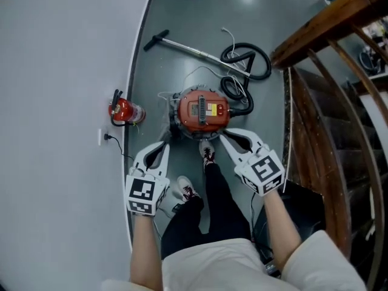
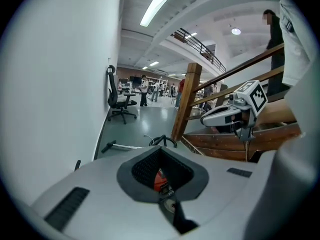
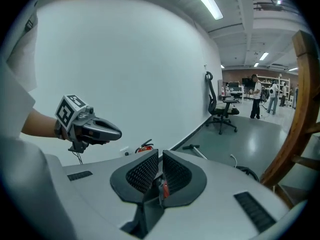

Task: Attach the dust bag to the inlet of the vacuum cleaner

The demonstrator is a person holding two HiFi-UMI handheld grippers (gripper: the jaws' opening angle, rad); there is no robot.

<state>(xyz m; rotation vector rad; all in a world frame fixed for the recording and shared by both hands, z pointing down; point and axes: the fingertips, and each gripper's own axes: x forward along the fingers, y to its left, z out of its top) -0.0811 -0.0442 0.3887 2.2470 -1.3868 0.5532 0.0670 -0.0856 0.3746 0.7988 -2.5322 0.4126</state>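
The red vacuum cleaner (image 1: 203,111) stands on the grey floor in front of the person's feet, its black hose (image 1: 245,62) coiled behind it. No dust bag shows in any view. My left gripper (image 1: 159,147) hovers at the vacuum's near left, jaws a little apart with nothing between them; in the left gripper view (image 2: 161,171) a bit of the red vacuum (image 2: 159,180) shows through the gap. Above the vacuum's near right edge my right gripper (image 1: 225,136) is empty, and its pads (image 3: 145,171) stand almost together.
A metal wand (image 1: 188,48) lies on the floor behind the vacuum. A red fire extinguisher (image 1: 124,111) stands by the curved white wall (image 1: 60,71) at the left. A wooden stair railing (image 1: 315,83) runs along the right. An office chair (image 2: 120,104) and several people are far off.
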